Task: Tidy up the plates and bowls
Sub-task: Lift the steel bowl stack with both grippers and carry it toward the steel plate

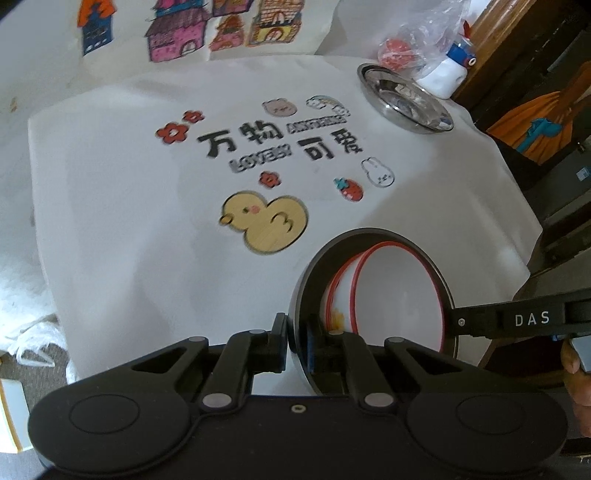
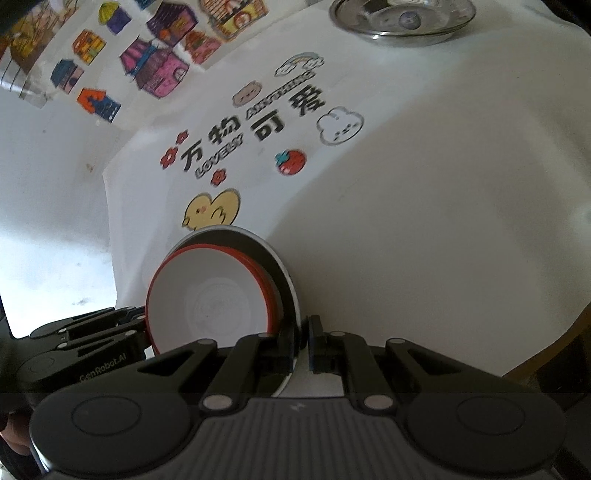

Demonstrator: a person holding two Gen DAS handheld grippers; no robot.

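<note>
A steel bowl (image 1: pixel 317 266) holds two nested white bowls with red rims (image 1: pixel 399 288), and the whole stack is tilted on its side over the white tablecloth. My left gripper (image 1: pixel 297 341) is shut on the steel bowl's near-left rim. The right gripper's finger (image 1: pixel 480 321) meets the opposite rim. In the right wrist view the white bowls (image 2: pixel 210 299) sit inside the steel bowl (image 2: pixel 280 269), with my right gripper (image 2: pixel 303 338) shut on its right rim and the left gripper (image 2: pixel 92 339) showing behind. A shallow steel plate (image 1: pixel 404 98) (image 2: pixel 402 18) lies at the table's far corner.
Printed cartoons cover the tablecloth (image 1: pixel 147 240). A plastic bag with red items (image 1: pixel 397 51) and a white bottle with a blue cap (image 1: pixel 448 72) stand behind the steel plate. The table edge drops off at the right (image 1: pixel 532 236), beside dark wooden furniture. A hand (image 1: pixel 576 365) shows low right.
</note>
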